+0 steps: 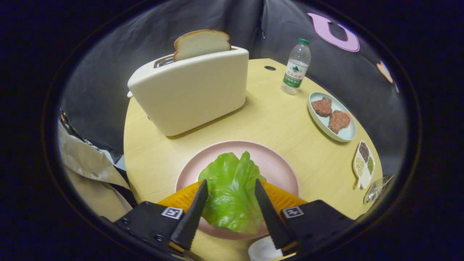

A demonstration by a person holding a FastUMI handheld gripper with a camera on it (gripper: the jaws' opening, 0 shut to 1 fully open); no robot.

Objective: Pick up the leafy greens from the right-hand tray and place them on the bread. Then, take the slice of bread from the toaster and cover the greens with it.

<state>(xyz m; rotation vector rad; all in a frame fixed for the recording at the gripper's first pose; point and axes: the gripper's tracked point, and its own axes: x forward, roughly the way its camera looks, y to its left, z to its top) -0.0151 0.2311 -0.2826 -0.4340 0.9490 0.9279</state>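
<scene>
Gripper view: the gripper [231,197] hangs low over the pink plate [275,163], fingers spread apart with the leafy greens [232,185] lying between them; whether they press the leaf, I cannot tell. The greens lie on orange-crusted bread [282,197] on that plate. Beyond, the slice of bread [201,43] stands up in the toaster [190,90]. Off right, a pale tray [344,135] holds two patties [331,114].

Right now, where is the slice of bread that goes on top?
The slice of bread stands upright in the toaster, beyond the pink plate, well ahead of the open gripper.
</scene>
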